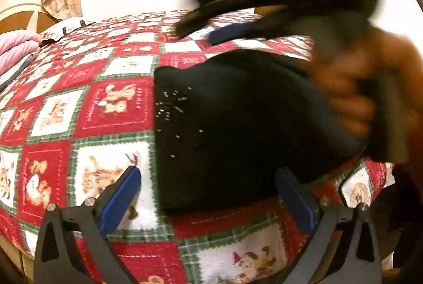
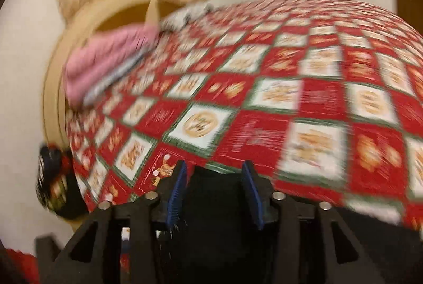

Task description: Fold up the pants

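Black pants lay folded at centre of left wrist frame on red-and-white checked quilt. Left gripper spread wide, empty, low in frame at near edge of pants. Right gripper blurred, jaws parted around black cloth; grip uncertain. Pink blanket upper left.

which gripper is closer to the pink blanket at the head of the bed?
Hard to call; probably left. The left gripper hangs open at the black pants, pink blanket far off leftward. The right gripper hovers over the pants too.
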